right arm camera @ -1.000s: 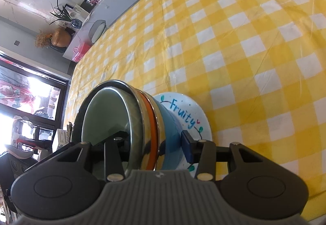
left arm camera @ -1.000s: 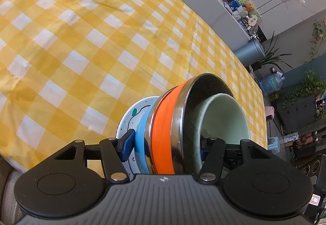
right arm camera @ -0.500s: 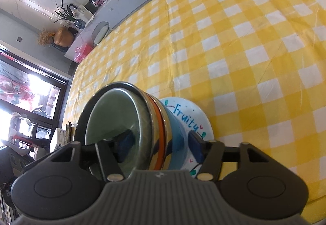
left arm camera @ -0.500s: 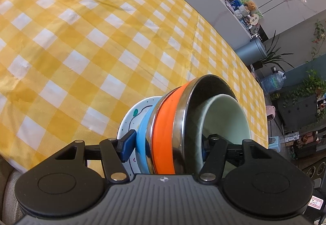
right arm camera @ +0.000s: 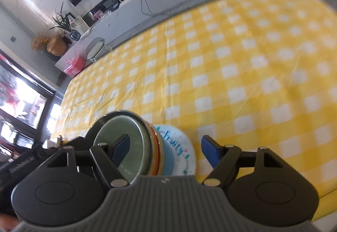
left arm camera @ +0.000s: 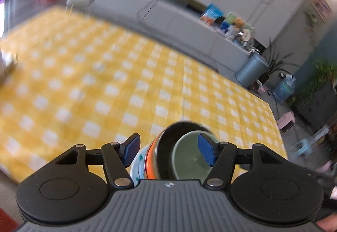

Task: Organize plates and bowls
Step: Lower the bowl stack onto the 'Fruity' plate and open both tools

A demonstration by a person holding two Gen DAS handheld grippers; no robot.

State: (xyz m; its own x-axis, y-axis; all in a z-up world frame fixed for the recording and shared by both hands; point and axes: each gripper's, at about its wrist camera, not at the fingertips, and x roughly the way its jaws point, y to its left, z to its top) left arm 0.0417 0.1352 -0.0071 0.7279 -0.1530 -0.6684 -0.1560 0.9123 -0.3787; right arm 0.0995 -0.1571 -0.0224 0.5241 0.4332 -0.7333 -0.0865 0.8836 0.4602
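Observation:
A stack of dishes sits on the yellow checked tablecloth (left arm camera: 126, 89): a white "Fruity" plate (right arm camera: 181, 156) at the bottom, a blue dish (right arm camera: 168, 160), an orange and steel bowl (left arm camera: 153, 160), and a pale green bowl (left arm camera: 189, 158) nested inside. My left gripper (left arm camera: 168, 151) is open, its blue pads wide apart, pulled back from the stack. My right gripper (right arm camera: 165, 153) is open too, its pads (right arm camera: 210, 154) on either side of the stack without touching. Both views are motion-blurred.
A grey cabinet (left arm camera: 179, 21) with snack packs runs behind the table. A grey bin (left arm camera: 252, 72), plants and a water jug stand at the right. A pink box (right arm camera: 72, 64) and a vase sit at the left in the right wrist view.
Both grippers opened, let go of the stack and pulled back and up from it. The stack now rests on the table, smaller in both views.

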